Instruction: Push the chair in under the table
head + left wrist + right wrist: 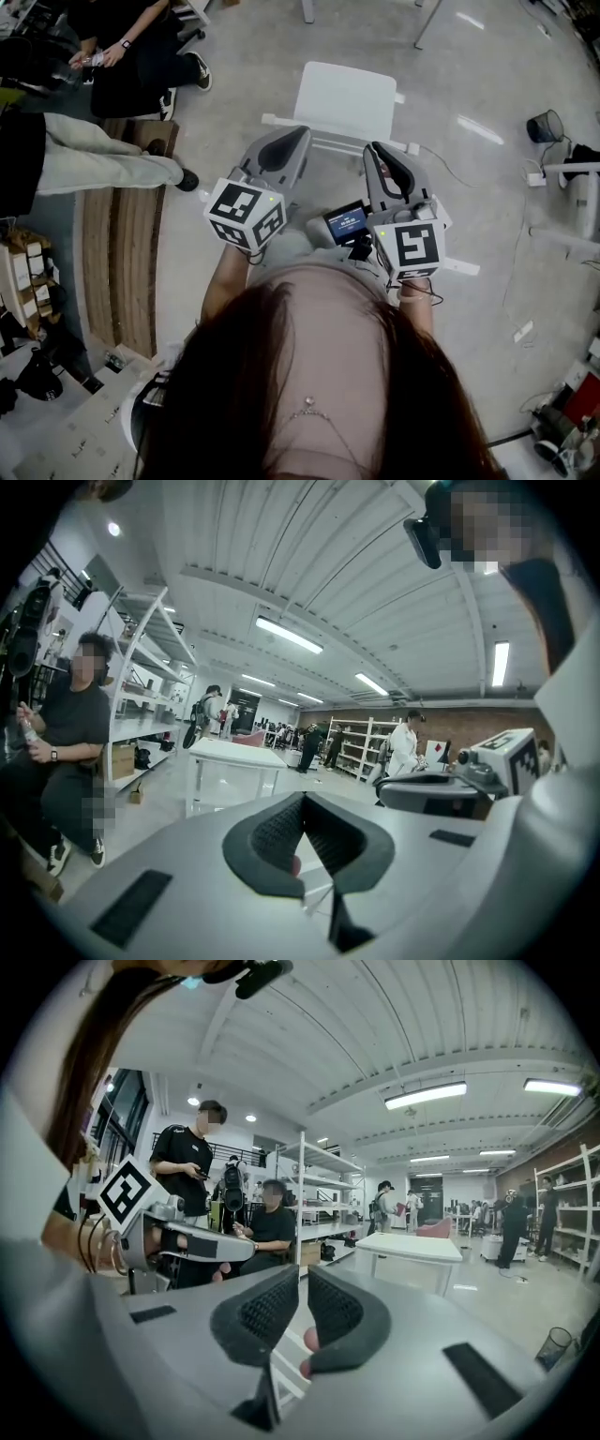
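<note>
In the head view a white chair (347, 98) stands on the grey floor just ahead of me, its seat facing away and its back rail nearest me. My left gripper (300, 133) reaches to the left end of that rail, and my right gripper (374, 150) to its right end. Both are shut with nothing between the jaws. Whether the tips touch the chair I cannot tell. White chair slats (314, 892) show below the left gripper (303, 803), and below the right gripper (302, 1274). The white table (234, 755) (422, 1244) stands farther ahead; its legs (307, 9) are at the top edge of the head view.
People sit and stand at the left (141, 47) (272, 1227), one with legs stretched out (103, 164). A wire bin (546, 125) and cables lie at the right. Metal shelves (141, 667) line the left wall. A small screen (347, 223) sits between my grippers.
</note>
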The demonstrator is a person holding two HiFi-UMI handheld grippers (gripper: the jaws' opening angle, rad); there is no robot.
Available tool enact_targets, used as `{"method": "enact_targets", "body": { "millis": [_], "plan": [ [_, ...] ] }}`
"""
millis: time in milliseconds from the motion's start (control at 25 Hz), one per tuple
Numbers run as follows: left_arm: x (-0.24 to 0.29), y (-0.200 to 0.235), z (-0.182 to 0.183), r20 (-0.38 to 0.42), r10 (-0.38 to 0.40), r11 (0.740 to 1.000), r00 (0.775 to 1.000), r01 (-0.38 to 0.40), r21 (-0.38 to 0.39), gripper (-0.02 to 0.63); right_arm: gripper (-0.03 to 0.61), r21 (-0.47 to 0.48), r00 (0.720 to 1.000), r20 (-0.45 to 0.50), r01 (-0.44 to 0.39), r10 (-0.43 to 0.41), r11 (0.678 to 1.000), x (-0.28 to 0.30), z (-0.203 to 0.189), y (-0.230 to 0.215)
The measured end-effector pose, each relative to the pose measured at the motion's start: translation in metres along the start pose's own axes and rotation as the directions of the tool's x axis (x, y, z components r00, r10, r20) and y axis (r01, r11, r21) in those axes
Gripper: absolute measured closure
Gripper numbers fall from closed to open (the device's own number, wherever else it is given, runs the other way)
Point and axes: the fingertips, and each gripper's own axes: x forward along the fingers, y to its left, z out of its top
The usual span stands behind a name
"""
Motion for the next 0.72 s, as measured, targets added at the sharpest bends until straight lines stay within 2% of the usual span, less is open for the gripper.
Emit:
{"method": "enact_targets", "body": {
  "millis": [200, 480, 600, 720],
  "plan": [
    [0.0, 0.004, -0.007, -0.03, -0.001, 1.0, 1.0, 0.001, 0.02, 0.604, 0.555, -0.047, 0.999, -0.02, -0.049, 0.048, 0.998, 0.011, -0.007, 0.004],
    [0.011, 0.012, -0.017, -0.091, -0.012, 0.996, 0.996, 0.02, 0.082, 0.604, 0.555, -0.125, 0.994, -0.072, -0.094, 0.085, 0.988, 0.025, -0.021, 0.007],
    [0.019, 0.017, -0.024, -0.123, -0.013, 0.991, 0.992, 0.029, 0.132, 0.601, 0.554, -0.159, 0.99, -0.103, -0.112, 0.096, 0.981, 0.034, -0.028, 0.008],
    [0.029, 0.021, -0.035, -0.174, -0.031, 0.982, 0.984, 0.062, 0.176, 0.522, 0.525, -0.177, 0.984, -0.138, -0.136, 0.112, 0.975, 0.042, -0.038, 0.007]
  ]
}}
